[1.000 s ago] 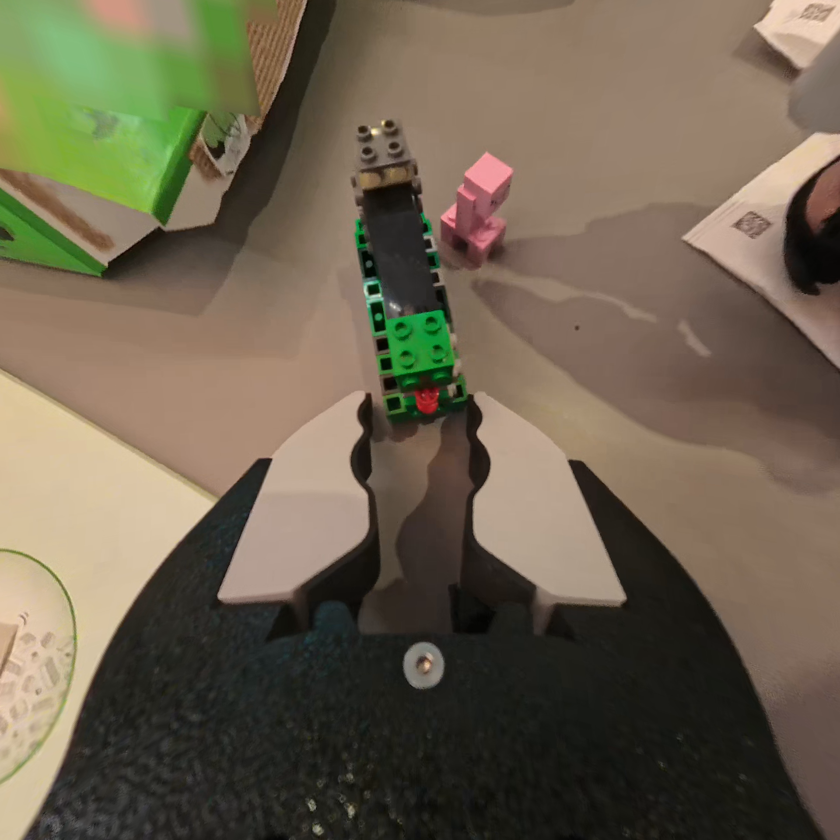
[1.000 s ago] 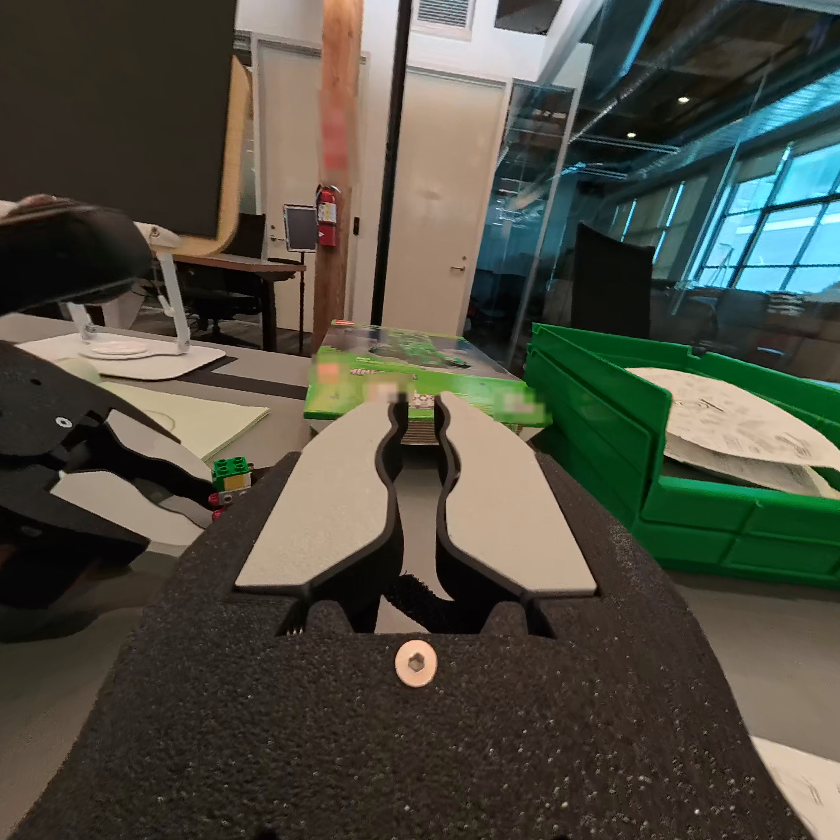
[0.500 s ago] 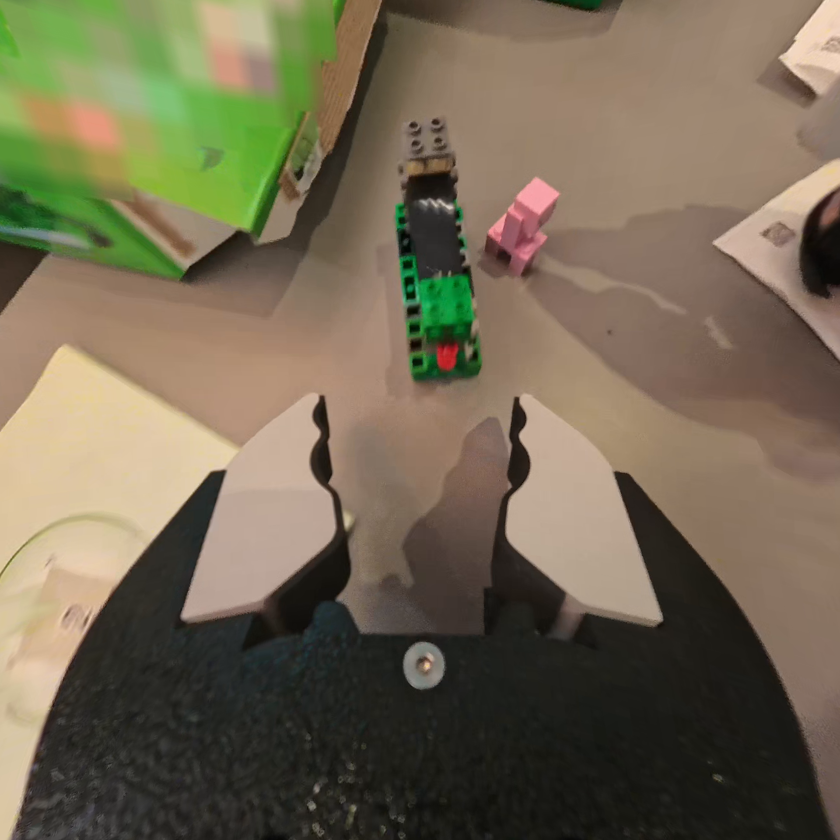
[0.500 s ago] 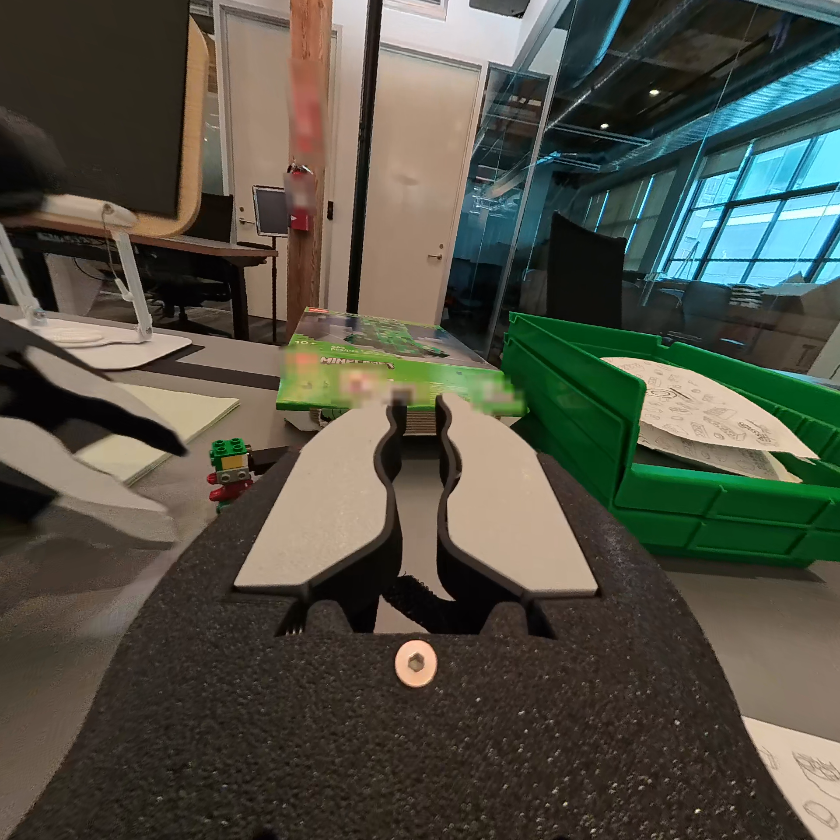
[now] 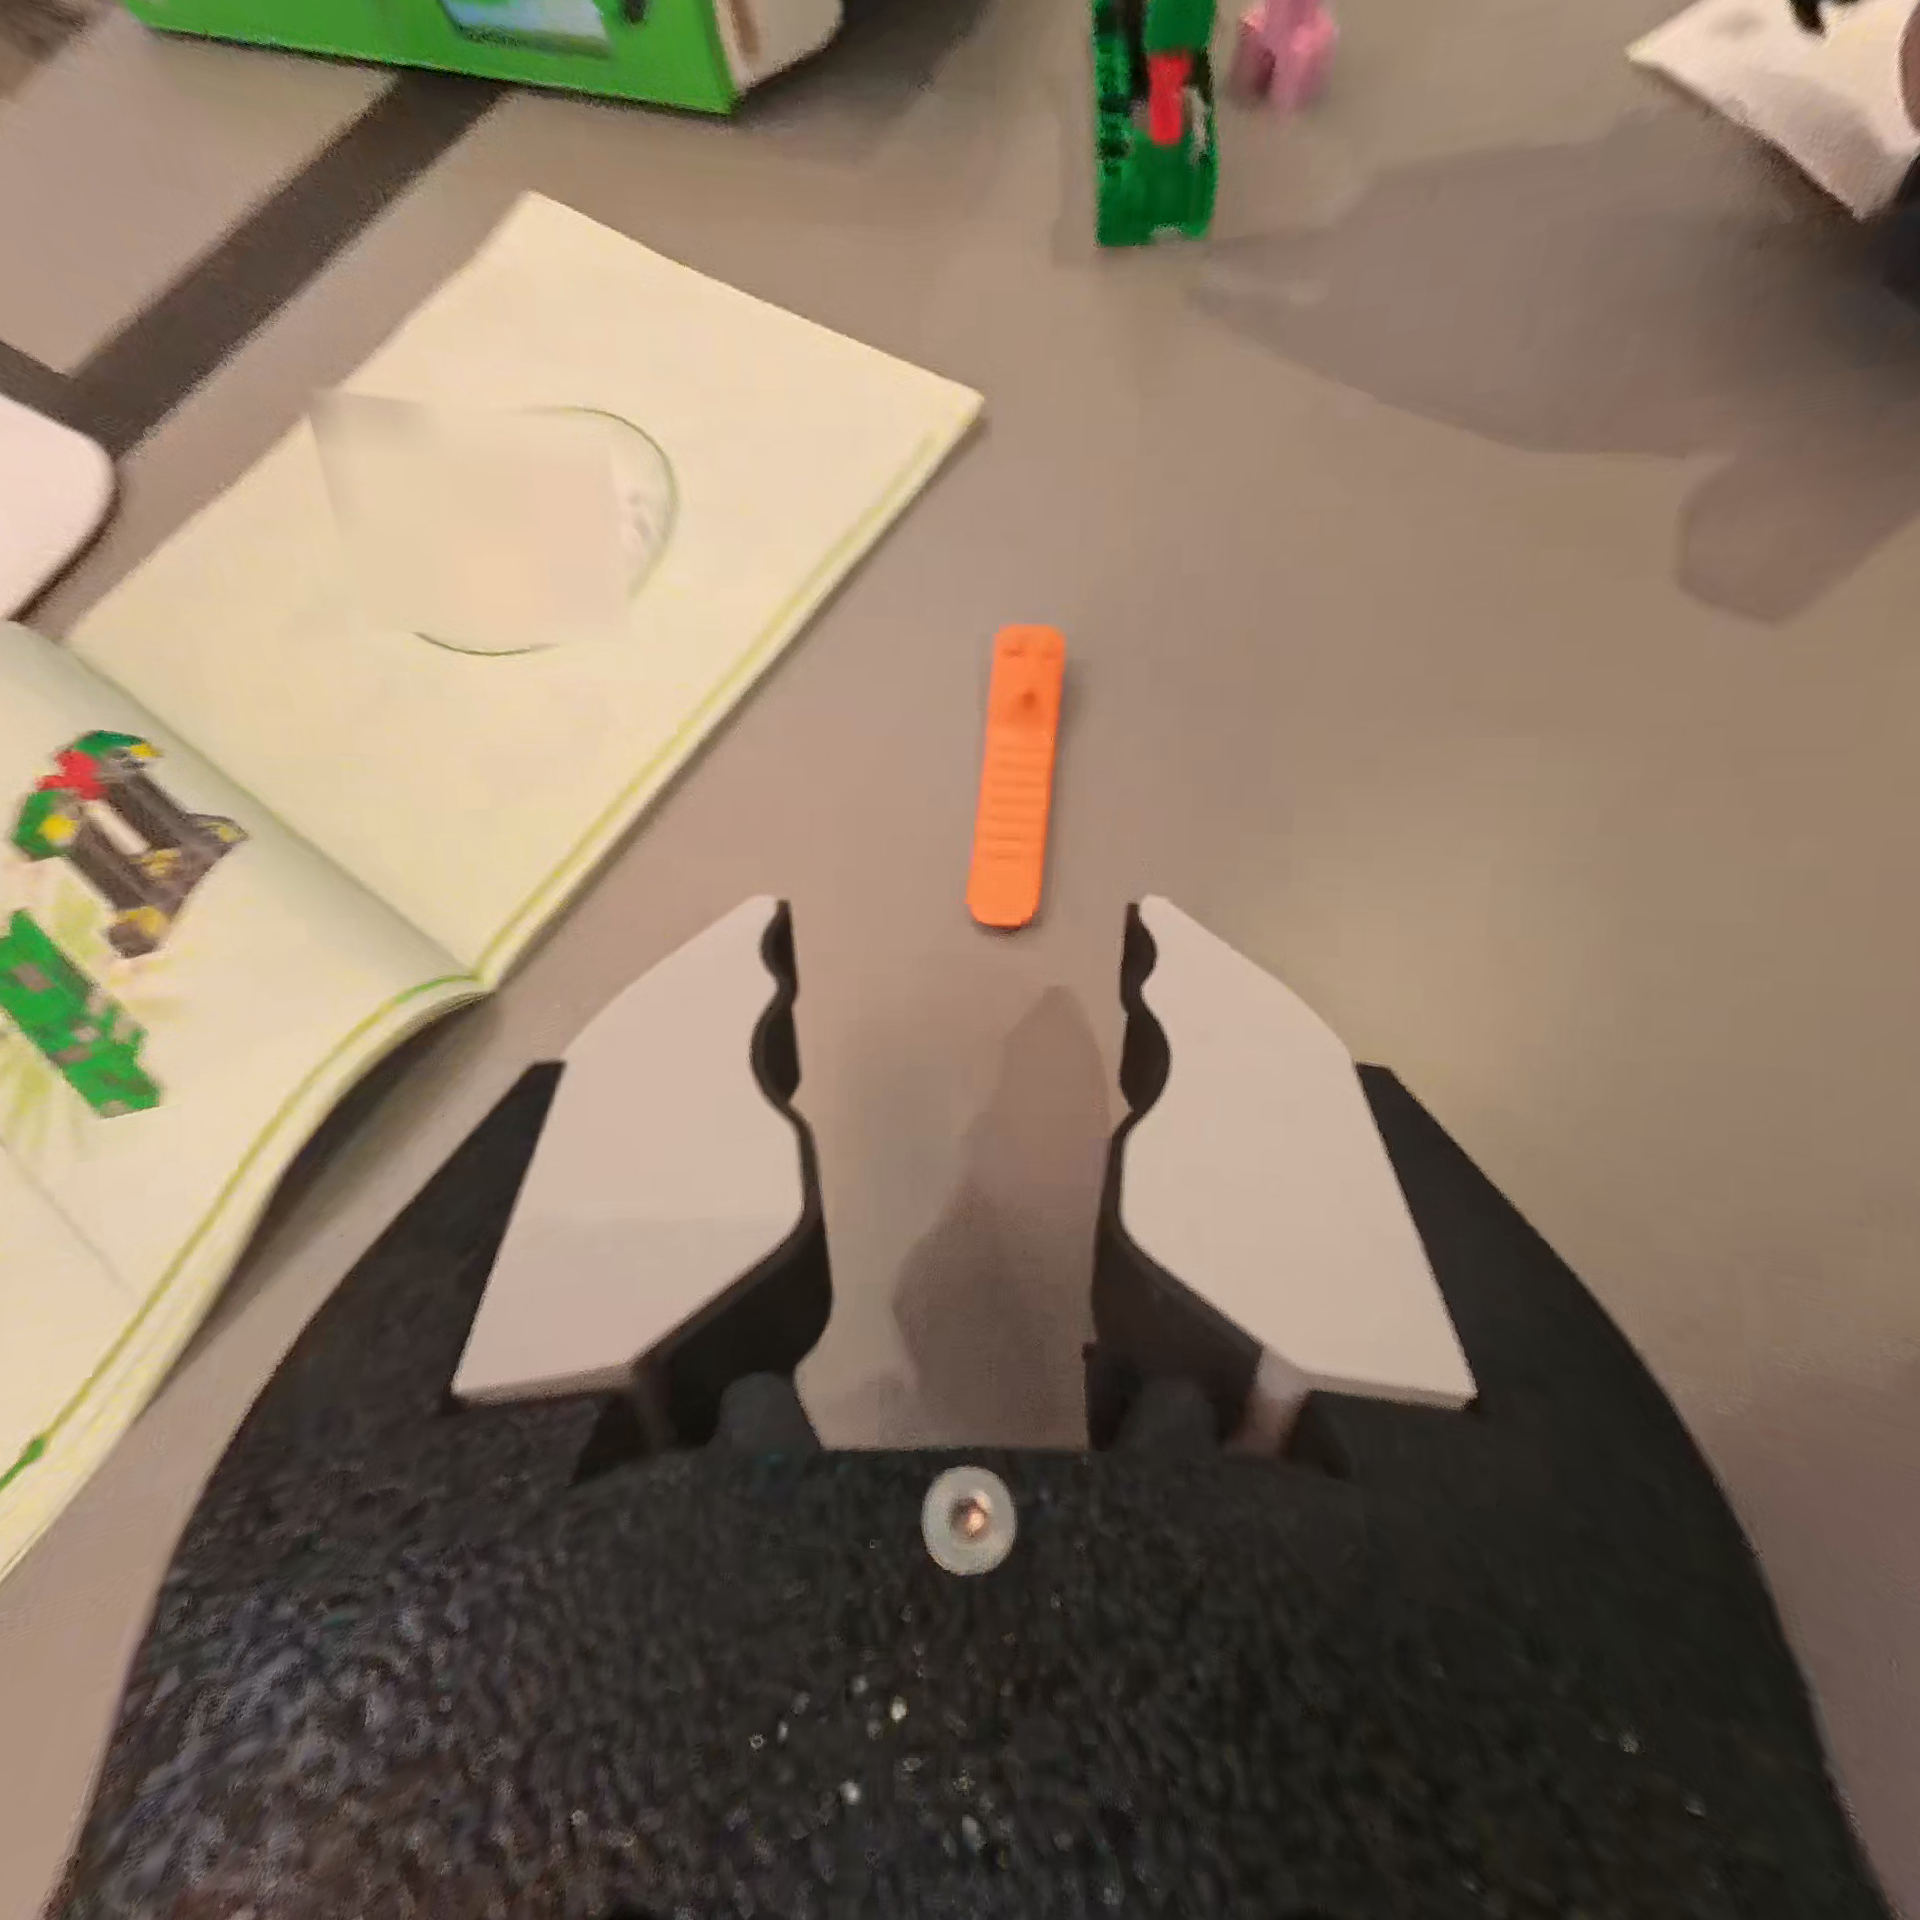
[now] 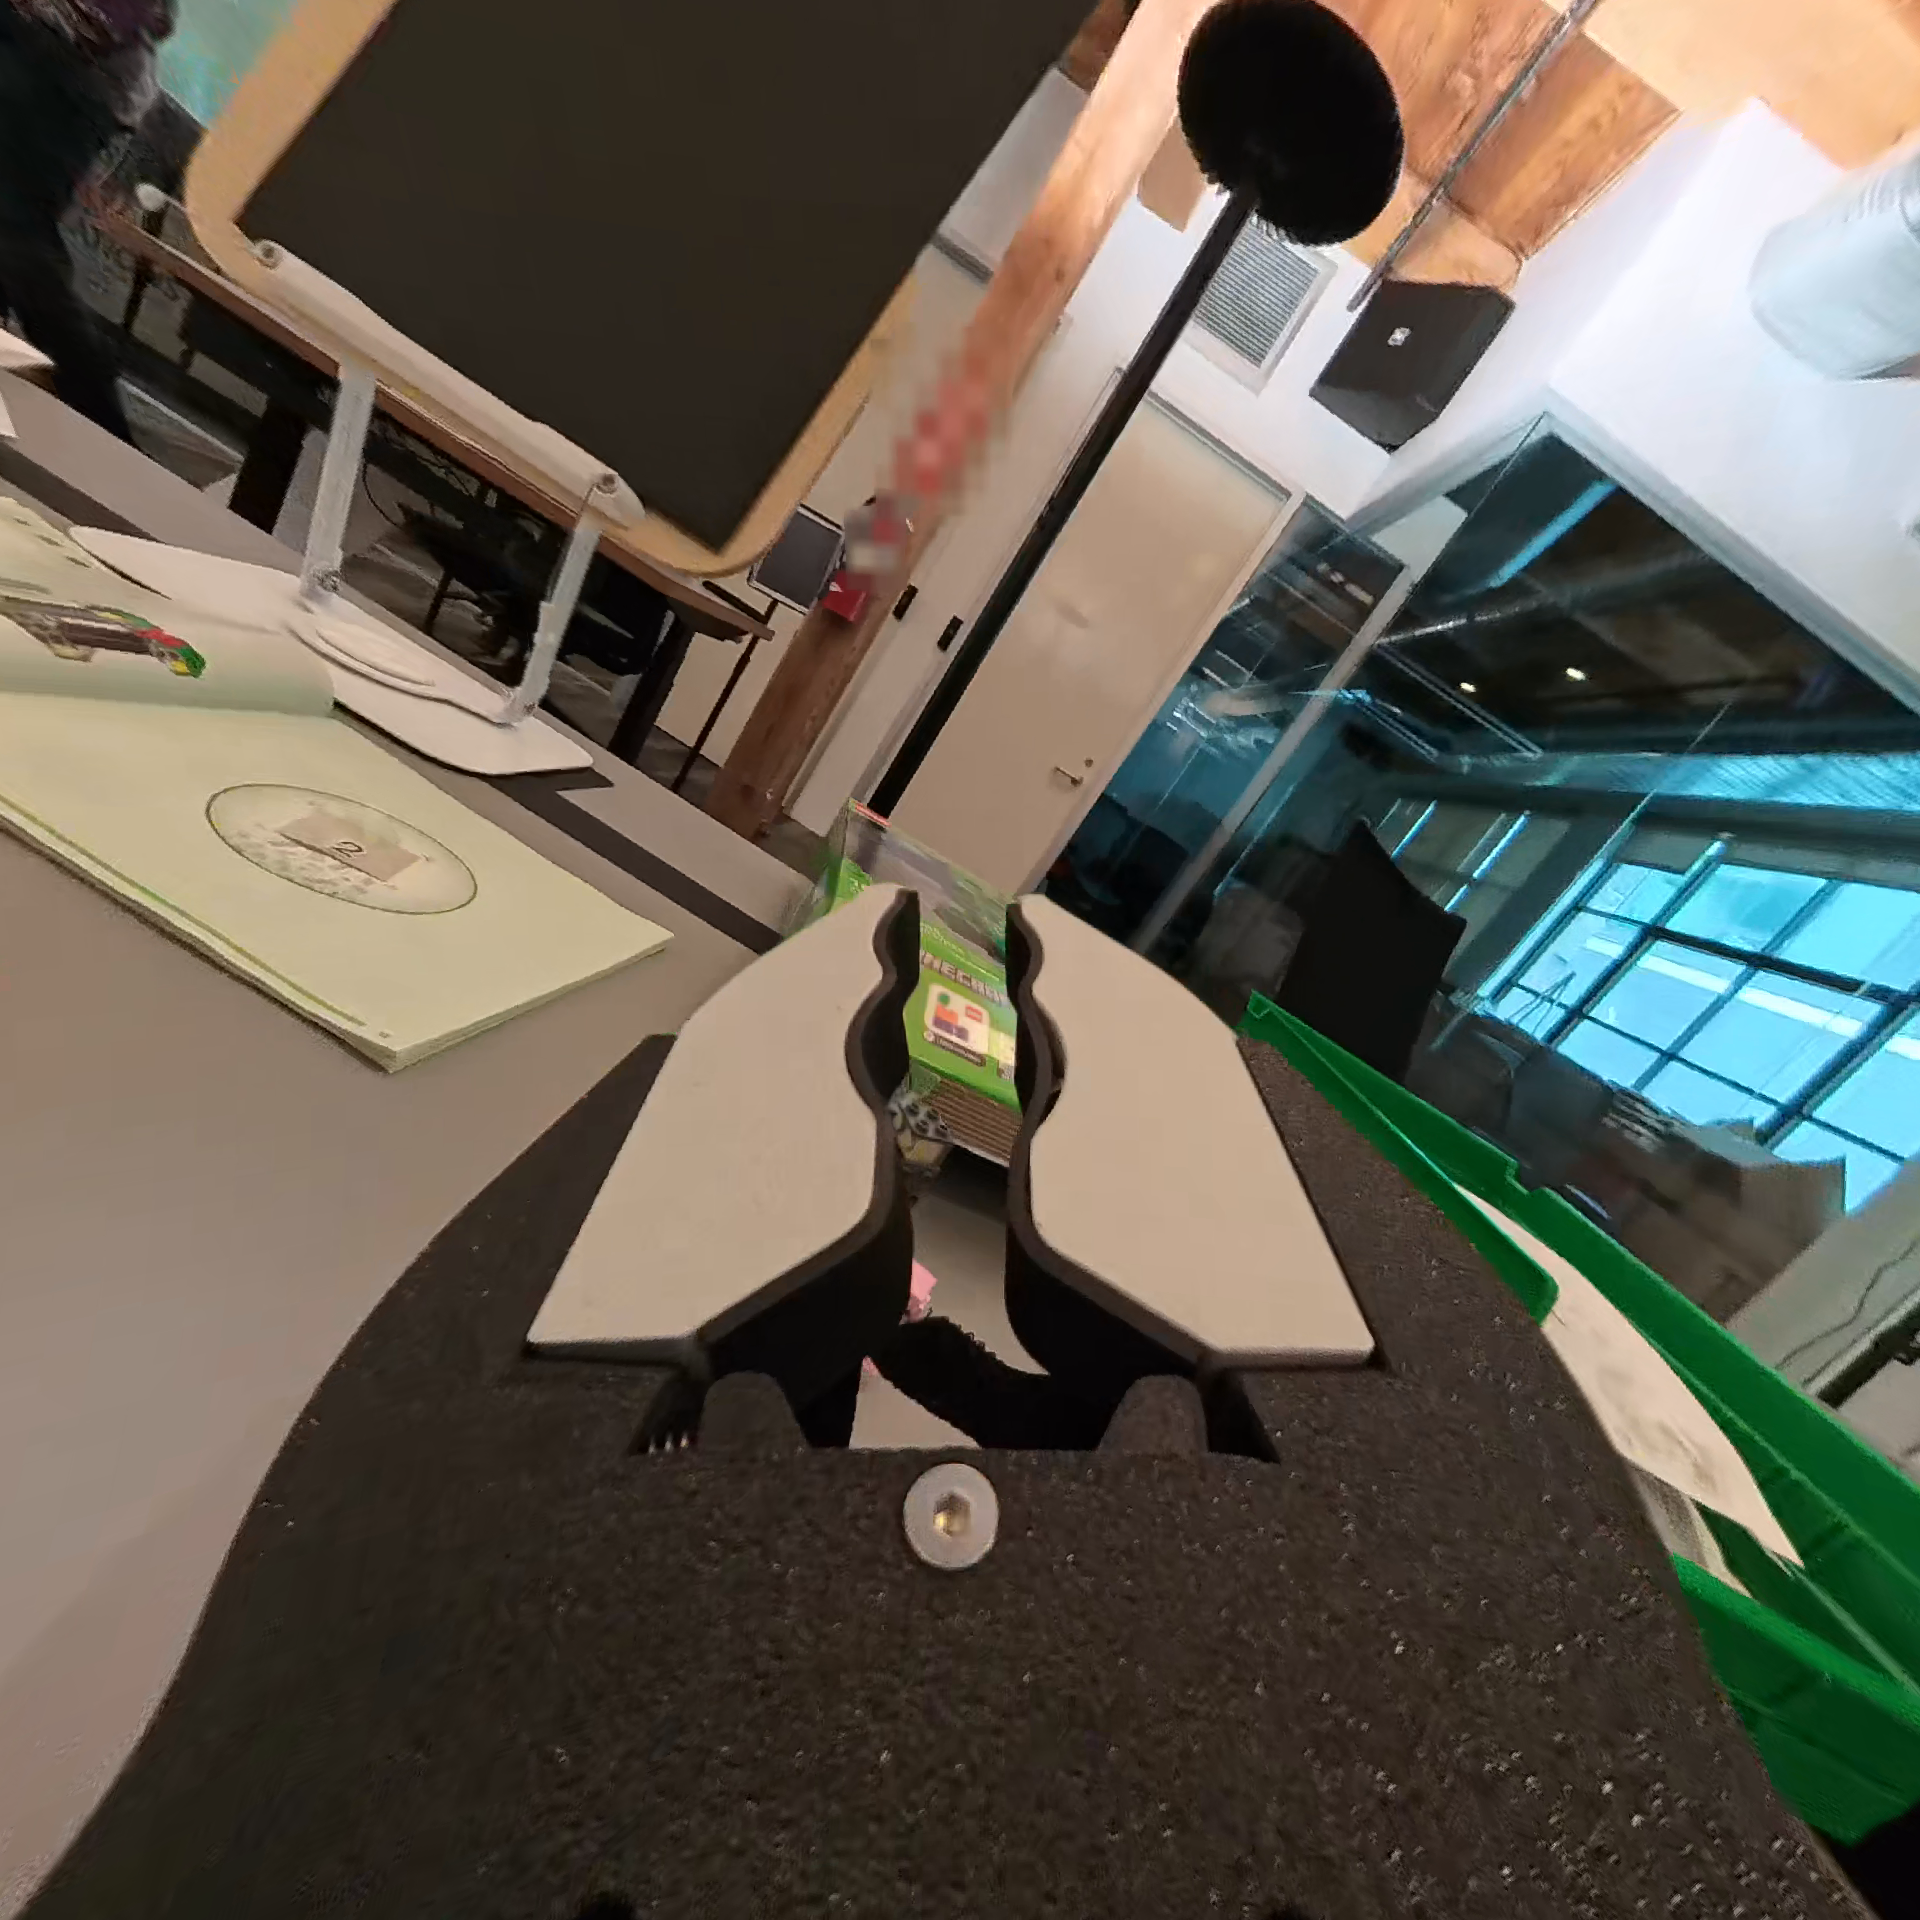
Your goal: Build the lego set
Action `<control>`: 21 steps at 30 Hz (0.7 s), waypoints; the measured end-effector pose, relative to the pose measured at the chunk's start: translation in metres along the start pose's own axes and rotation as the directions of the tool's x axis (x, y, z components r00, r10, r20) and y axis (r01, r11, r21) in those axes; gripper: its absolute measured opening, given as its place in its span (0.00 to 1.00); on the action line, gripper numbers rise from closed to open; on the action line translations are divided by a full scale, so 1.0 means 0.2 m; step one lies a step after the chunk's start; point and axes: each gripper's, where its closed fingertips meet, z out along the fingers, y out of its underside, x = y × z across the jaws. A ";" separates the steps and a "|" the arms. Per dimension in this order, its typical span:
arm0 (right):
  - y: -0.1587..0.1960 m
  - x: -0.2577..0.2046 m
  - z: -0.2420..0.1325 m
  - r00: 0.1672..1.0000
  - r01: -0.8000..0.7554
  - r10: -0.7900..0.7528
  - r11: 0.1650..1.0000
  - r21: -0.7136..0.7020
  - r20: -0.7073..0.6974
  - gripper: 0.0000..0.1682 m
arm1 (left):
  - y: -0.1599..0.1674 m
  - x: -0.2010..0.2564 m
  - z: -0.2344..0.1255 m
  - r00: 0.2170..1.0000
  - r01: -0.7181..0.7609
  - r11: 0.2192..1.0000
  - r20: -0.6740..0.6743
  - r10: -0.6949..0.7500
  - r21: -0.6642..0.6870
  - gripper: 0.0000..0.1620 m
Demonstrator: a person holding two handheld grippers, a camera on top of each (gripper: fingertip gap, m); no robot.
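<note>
In the left wrist view my left gripper [image 5: 961, 920] is open and empty, low over the grey table. An orange brick separator [image 5: 1016, 774] lies flat just ahead of its fingertips, pointing away. The green lego build [image 5: 1153, 135] with a red piece stands far off at the top edge, a pink pig figure [image 5: 1283, 47] to its right. My right gripper [image 6: 963, 909] is nearly shut with a narrow gap and holds nothing. Through that gap I see a grey lego piece [image 6: 920, 1117] and a bit of the pink pig [image 6: 920, 1288].
An open instruction booklet [image 5: 520, 499] lies left of the left gripper; it also shows in the right wrist view [image 6: 312, 883]. The green set box [image 5: 468, 42] is at the back. A green bin [image 6: 1455, 1195] with papers stands right. A black panel on a white stand [image 6: 582, 260] is behind the booklet. Spacing between my two grippers at the tips: around 25 cm. The right gripper is farther from the orange brick separator [image 5: 1016, 774], some 25 cm, than the left, some 5 cm.
My left gripper has pulled back from the green build, which is now far off, and the orange separator has come into view. My right gripper has tilted; the left gripper has left its view.
</note>
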 end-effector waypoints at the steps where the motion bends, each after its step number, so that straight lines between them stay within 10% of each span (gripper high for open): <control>1: -0.01 0.00 -0.01 1.000 -0.010 0.010 1.000 0.004 -0.011 0.09 | 0.01 0.01 0.03 1.000 -0.013 1.000 -0.006 0.013 -0.013 0.34; 21: -0.06 -0.01 -0.04 0.998 -0.040 0.042 0.998 0.046 -0.038 0.07 | -0.16 0.24 0.34 0.976 -0.174 0.985 -0.131 0.172 -0.005 0.09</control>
